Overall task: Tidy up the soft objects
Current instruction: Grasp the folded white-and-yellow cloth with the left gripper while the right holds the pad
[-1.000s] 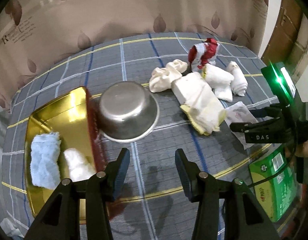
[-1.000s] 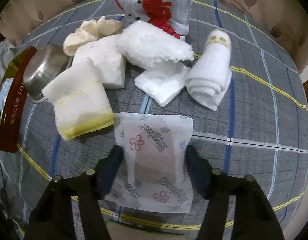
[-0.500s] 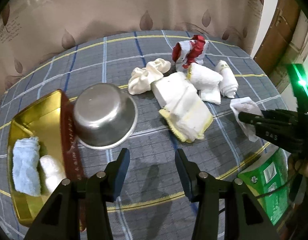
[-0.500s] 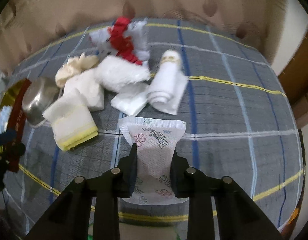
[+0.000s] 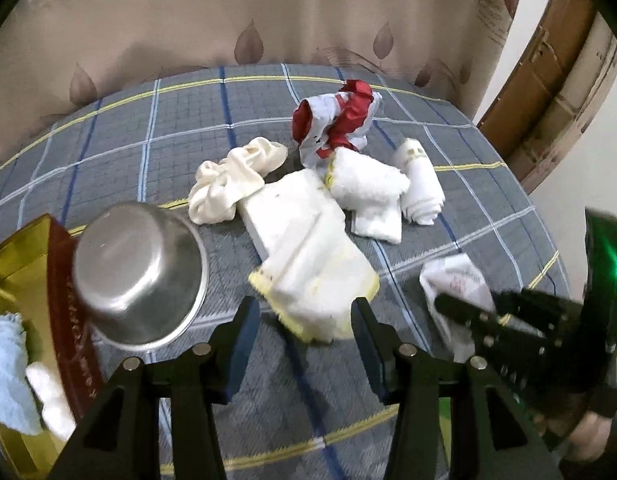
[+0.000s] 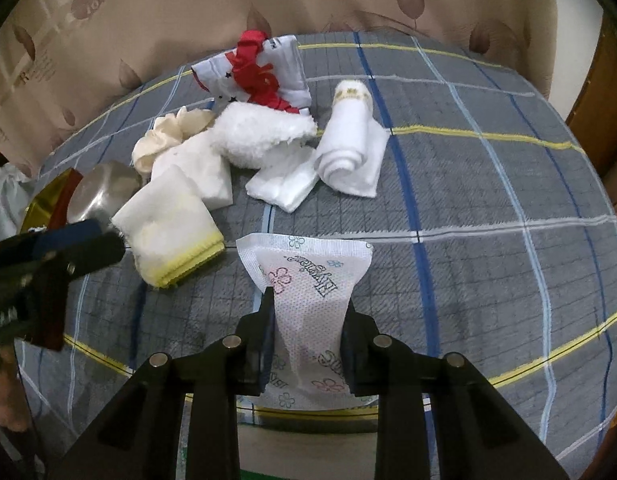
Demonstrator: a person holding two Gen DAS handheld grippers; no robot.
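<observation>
My right gripper [image 6: 307,312] is shut on a white flower-printed soft packet [image 6: 308,280] and holds it above the checked tablecloth; it also shows in the left wrist view [image 5: 456,288]. My left gripper [image 5: 304,324] is open and empty, just in front of a yellow-edged folded towel [image 5: 320,276]. Behind lie a cream cloth [image 5: 232,180], a fluffy white towel [image 5: 368,180], a rolled white towel [image 5: 420,176] and a red-and-white pouch [image 5: 336,120]. A gold tray [image 5: 12,264] at the left holds a blue cloth [image 5: 4,376] and a white one [image 5: 48,400].
An upturned steel bowl [image 5: 136,276] sits beside the tray's red edge. A beige leaf-print curtain [image 5: 268,12] backs the round table. A wooden door frame [image 5: 548,80] stands at the right. The left gripper shows at the left of the right wrist view [image 6: 48,252].
The right gripper closed on the flower-printed packet and lifted it. The left gripper moved right and forward toward the yellow-edged towel; the tray slid toward the view's left edge.
</observation>
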